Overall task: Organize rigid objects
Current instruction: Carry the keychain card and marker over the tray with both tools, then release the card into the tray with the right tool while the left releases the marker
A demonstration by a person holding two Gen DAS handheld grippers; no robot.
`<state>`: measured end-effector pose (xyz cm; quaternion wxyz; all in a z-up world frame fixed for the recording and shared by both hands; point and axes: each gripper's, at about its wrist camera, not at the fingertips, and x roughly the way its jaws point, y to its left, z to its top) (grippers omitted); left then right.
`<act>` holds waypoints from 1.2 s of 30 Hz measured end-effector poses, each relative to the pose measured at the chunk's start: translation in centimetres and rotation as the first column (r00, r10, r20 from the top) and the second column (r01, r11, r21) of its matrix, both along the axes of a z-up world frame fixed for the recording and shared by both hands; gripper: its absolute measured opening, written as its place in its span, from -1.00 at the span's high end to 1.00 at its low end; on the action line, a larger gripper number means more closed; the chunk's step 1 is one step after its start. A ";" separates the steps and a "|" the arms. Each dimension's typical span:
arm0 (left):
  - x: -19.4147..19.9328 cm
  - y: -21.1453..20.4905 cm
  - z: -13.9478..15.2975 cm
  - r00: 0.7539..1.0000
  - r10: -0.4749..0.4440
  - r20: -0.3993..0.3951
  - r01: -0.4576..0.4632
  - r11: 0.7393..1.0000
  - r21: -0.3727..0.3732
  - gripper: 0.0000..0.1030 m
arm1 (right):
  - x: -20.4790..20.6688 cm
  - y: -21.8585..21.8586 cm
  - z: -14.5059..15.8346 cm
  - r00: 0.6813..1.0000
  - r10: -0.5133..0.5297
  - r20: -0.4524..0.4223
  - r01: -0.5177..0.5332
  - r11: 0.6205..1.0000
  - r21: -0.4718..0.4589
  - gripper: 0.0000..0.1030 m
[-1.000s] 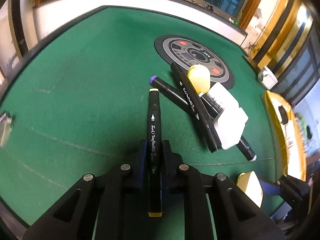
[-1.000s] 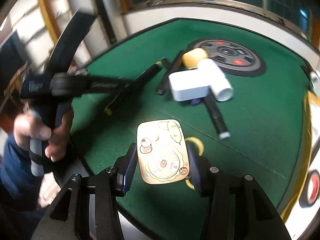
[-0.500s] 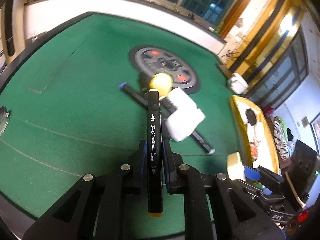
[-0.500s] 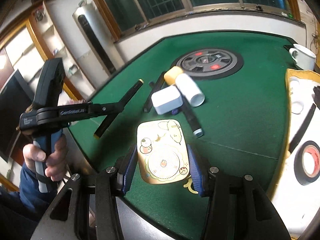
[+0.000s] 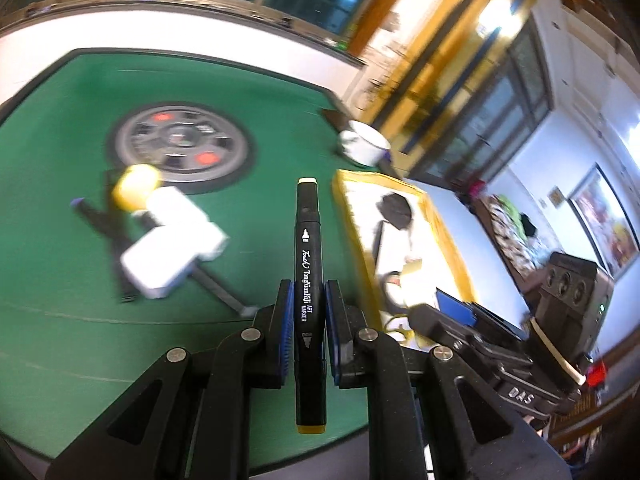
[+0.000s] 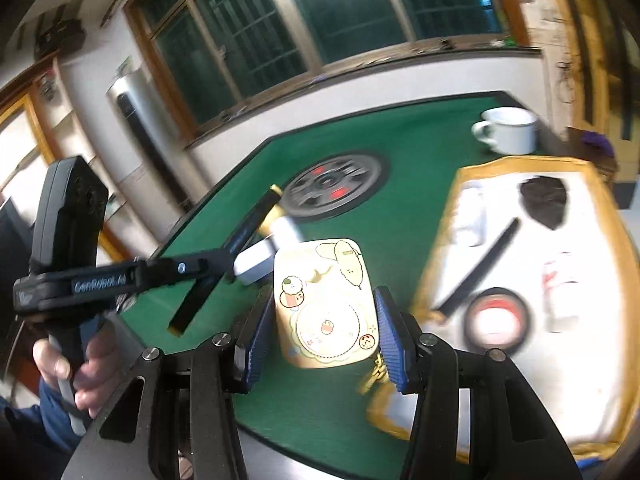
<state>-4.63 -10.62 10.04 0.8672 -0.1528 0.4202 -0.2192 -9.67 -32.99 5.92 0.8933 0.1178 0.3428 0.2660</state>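
My left gripper [image 5: 308, 286] is shut on a black art marker [image 5: 307, 248], which points forward with a pale cap at its far end and a yellow end near me. It hangs above the green table [image 5: 60, 264], just left of the yellow-rimmed white tray [image 5: 348, 208]. My right gripper [image 6: 326, 300] is shut on a cream case with cartoon drawings [image 6: 324, 280], held over the table edge beside the tray [image 6: 448, 220]. In the right wrist view the left gripper [image 6: 228, 260] carries its marker [image 6: 252, 220] at the left.
A white box [image 5: 168, 256], a yellow-capped white cylinder [image 5: 138, 190] and more black markers [image 5: 100, 220] lie near a round dark disc [image 5: 180, 144]. The tray holds a tape roll [image 6: 498, 320], a black marker [image 6: 480, 268] and a black object [image 6: 544, 200]. A white mug [image 6: 508, 130] stands behind it.
Both grippers have risen and swung right, from over the pile of markers toward the yellow-rimmed tray. Each keeps its grip, the left on the marker and the right on the case.
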 end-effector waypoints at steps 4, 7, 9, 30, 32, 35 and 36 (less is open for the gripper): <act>0.6 -3.8 0.7 0.997 -0.076 0.012 0.076 0.997 -0.012 0.76 | -0.3 -2.9 0.8 0.996 -0.083 0.013 0.083 0.997 0.009 0.14; 0.9 -6.3 0.7 0.994 -0.110 0.015 0.111 0.994 -0.020 0.76 | -0.4 -4.7 1.0 0.990 -0.142 0.019 0.142 0.990 0.009 0.14; 1.3 -7.9 0.3 0.990 -0.139 0.000 0.139 0.990 -0.030 0.76 | -0.4 -6.3 1.1 0.984 -0.179 0.016 0.179 0.984 0.009 0.14; 1.1 -13.9 -5.6 0.983 -0.158 -0.095 0.164 0.984 0.066 0.76 | 0.3 -9.8 -3.2 0.937 -0.346 -0.053 0.329 0.923 -0.202 0.14; 0.8 -13.9 -5.7 0.985 -0.156 -0.080 0.162 0.984 0.075 0.76 | 0.5 -9.4 -3.3 0.937 -0.348 -0.044 0.330 0.917 -0.223 0.14; 0.7 -13.8 -5.7 0.984 -0.164 -0.069 0.169 0.982 0.086 0.75 | 0.5 -9.0 -3.4 0.938 -0.344 -0.040 0.323 0.911 -0.257 0.14; 0.7 -13.8 -5.7 0.984 -0.167 -0.069 0.172 0.981 0.086 0.75 | 0.6 -9.0 -3.5 0.939 -0.341 -0.044 0.319 0.911 -0.262 0.14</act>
